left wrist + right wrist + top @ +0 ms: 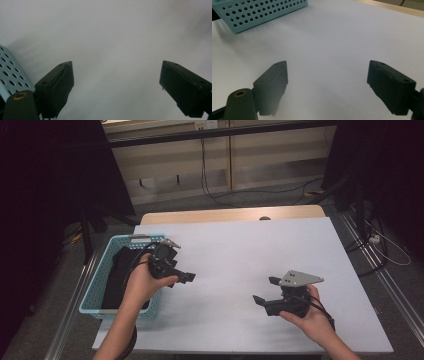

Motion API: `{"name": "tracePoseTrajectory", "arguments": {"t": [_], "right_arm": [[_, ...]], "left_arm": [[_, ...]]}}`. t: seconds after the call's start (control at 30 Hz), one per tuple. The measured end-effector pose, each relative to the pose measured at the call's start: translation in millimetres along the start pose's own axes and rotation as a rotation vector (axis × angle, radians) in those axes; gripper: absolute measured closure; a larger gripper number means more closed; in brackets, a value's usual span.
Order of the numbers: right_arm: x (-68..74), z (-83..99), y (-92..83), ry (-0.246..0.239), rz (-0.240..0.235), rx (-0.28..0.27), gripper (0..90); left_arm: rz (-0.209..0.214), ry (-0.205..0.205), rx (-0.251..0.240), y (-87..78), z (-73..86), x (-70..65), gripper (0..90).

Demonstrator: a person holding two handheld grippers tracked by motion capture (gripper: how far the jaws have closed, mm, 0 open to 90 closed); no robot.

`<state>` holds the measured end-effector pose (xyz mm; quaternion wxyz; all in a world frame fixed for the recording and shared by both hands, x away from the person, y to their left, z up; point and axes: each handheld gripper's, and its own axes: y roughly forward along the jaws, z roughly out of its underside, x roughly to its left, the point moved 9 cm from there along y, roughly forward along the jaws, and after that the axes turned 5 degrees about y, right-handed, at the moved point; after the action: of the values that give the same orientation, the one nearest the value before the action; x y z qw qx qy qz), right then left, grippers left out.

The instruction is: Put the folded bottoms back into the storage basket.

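2 grippers, left gripper [186, 277] and right gripper [265, 291], 1 basket [98, 285].

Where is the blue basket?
In the high view the blue basket sits at the left edge of the white table, holding something black, right beside the left gripper.

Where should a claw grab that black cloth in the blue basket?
Probably from straight above, since the basket walls fence its sides. The black cloth lies bunched inside, so pinch a raised fold near its middle. The left claw, open and empty, is nearest.
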<state>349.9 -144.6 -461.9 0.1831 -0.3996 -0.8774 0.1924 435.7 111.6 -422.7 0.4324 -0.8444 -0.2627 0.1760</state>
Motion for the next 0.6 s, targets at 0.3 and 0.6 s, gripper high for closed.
{"name": "tracePoseTrajectory", "arguments": {"t": [0.3, 0.6], "right_arm": [[-7.5, 9.5, -6.2, 0.001, 0.011, 0.021, 16.5], [-11.8, 18.0, -12.8, -0.007, 0.012, 0.039, 16.4]], "left_arm": [[0.011, 0.010, -0.017, 6.1, 8.6, -7.1, 12.4], [0.042, 0.004, -0.028, 16.8, 20.5, -18.8, 12.2]]}}
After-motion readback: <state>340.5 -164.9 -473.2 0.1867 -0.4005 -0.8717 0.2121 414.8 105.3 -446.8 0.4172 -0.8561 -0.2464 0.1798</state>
